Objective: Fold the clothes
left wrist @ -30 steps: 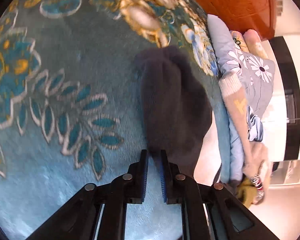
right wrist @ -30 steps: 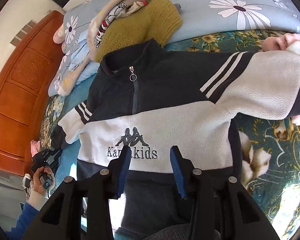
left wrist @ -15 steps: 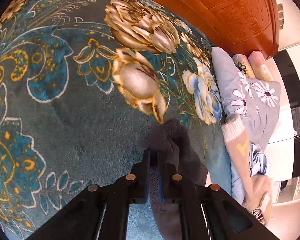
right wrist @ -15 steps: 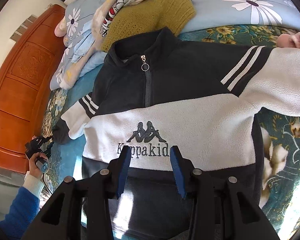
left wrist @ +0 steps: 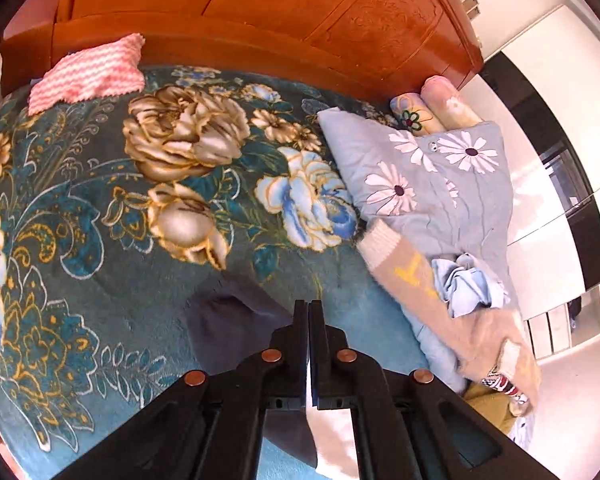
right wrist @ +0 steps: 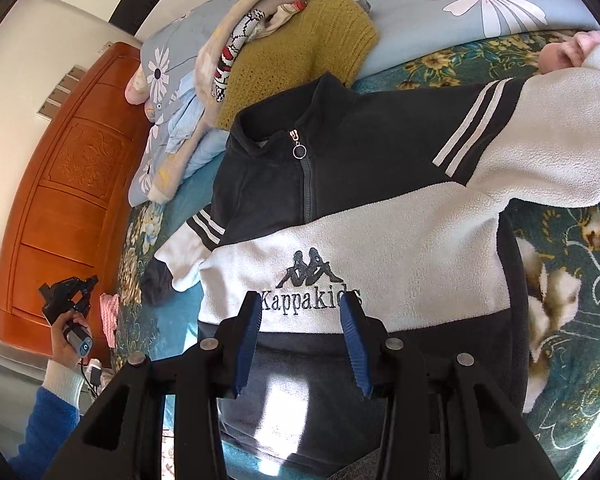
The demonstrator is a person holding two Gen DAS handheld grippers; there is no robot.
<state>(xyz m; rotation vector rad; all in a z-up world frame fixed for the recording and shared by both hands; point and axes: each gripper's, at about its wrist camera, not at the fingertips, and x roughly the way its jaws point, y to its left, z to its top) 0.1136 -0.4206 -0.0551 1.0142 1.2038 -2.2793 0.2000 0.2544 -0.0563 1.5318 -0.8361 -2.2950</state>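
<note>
One black-and-white fleece pullover is spread on one teal floral blanket, with two sleeves showing. Two white stripes cross each upper sleeve. One mustard knit sweater lies in the pile at the head of the bed, beside one beige fuzzy garment. One pink zigzag cloth lies near the single wooden headboard. Two handheld grippers: left gripper, right gripper.

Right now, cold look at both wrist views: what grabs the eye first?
In the right wrist view, the black-and-white Kappa Kids fleece lies spread face-up on the floral blanket, filling the frame beyond the open right gripper. In the left wrist view, the carved orange headboard spans the top, and the left gripper is shut beside a dark cuff.
</note>
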